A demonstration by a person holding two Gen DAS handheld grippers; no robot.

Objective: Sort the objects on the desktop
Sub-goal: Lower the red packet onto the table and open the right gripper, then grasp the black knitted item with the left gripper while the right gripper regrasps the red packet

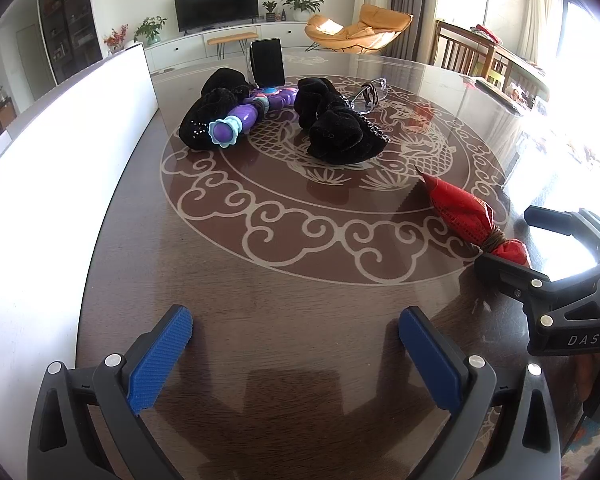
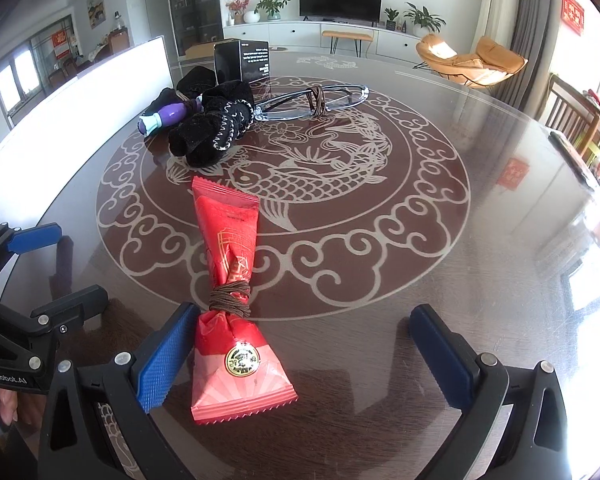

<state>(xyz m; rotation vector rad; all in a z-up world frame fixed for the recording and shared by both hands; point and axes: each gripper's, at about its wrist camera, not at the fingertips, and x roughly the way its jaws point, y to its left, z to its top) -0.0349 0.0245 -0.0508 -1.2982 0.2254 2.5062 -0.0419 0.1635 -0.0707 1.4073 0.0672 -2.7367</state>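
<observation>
left gripper: jaws apart, empty, over bare tabletop | red packet: flat on tabletop, tied with brown band, lower end between right jaws | right gripper: jaws wide apart, left pad beside packet, contact unclear

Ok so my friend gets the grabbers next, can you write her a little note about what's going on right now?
Left gripper: open, empty, over bare table near the front edge.
Right gripper: open wide, with the red packet lying on the table between its fingers, beside the left pad. Not gripped.
Farther back in a heap: two black scrunchies, a purple toy, glasses and a black box.
Done: nothing looks sorted yet.
Left: everything, probably starting with the red packet.
</observation>
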